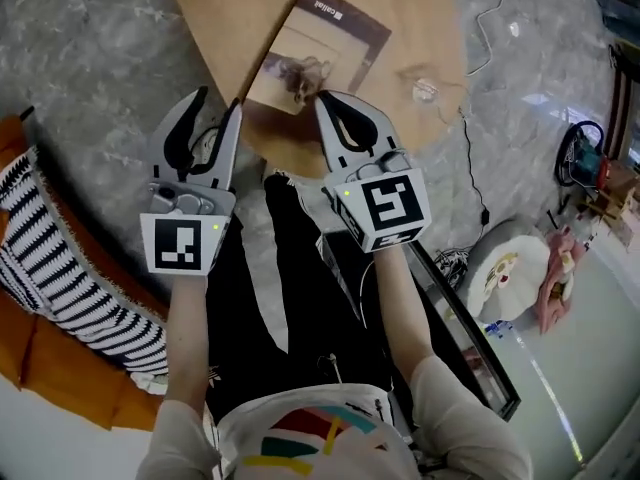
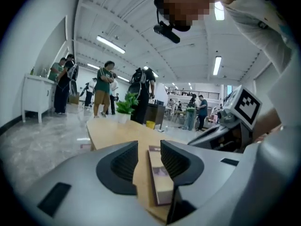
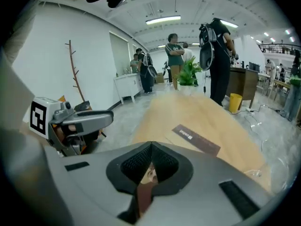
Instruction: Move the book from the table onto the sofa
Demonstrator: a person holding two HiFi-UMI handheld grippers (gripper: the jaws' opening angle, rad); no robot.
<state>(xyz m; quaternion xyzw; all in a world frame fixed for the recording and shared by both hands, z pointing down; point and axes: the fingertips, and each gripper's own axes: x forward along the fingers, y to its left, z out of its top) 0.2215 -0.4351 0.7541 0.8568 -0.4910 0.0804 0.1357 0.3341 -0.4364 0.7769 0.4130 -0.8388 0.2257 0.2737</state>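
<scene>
You have a grey marbled floor (image 1: pixel 90 58) around a pale wooden worktop (image 1: pixel 220 18). Near the worktop's edge a thin brown-and-cream book (image 1: pixel 320 43) lies flat, dark band at its far end. Your left tool (image 1: pixel 218 101) stands with jaws apart, pressing nothing. Your right tool (image 1: pixel 325 99) is closed, tips over the book's near edge.

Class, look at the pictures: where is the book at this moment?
In the head view, the book lies flat on the wooden table, near its front edge at centre, just beyond the right gripper and to the right of the left gripper.
</scene>
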